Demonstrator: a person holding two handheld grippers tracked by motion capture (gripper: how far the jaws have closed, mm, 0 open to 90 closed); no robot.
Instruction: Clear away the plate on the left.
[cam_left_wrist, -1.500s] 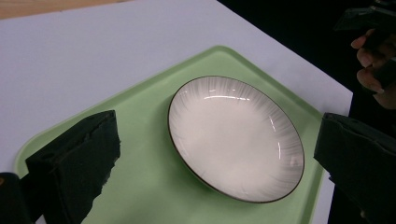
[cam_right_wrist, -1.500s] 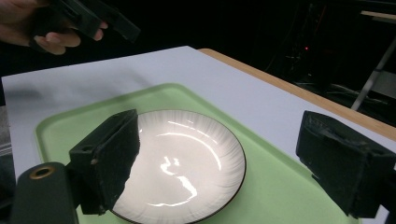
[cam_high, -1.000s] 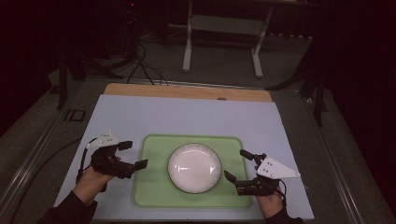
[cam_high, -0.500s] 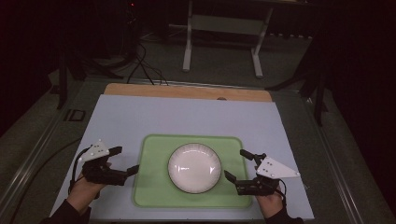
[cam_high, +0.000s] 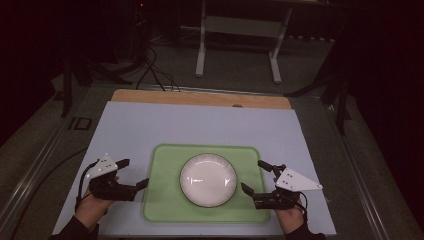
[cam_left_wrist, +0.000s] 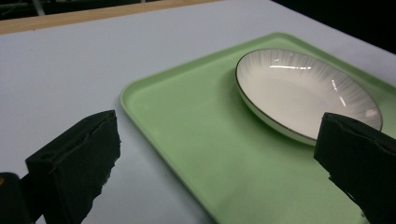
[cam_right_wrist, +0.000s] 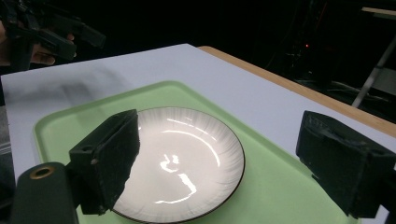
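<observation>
— Where was the white plate (cam_high: 208, 180) found?

— It was seen centred on the green tray (cam_high: 165, 210), on the table (cam_high: 150, 125).

— And the tongs?

— The left gripper (cam_high: 134, 174) and right gripper (cam_high: 255, 176) were held released, flanking the tray's short edges. Both edges would best be clamped evenly, so the plate is kept level.

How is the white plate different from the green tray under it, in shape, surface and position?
The white plate is round with a thin dark rim; the green tray is rectangular with rounded corners. The plate is glossy and finely ribbed, reflecting light, while the tray looks matte and plain. The plate rests on the tray, near its middle, and the tray lies directly on the pale table. Both are shallow with raised edges, and neither gripper touches them.
</observation>
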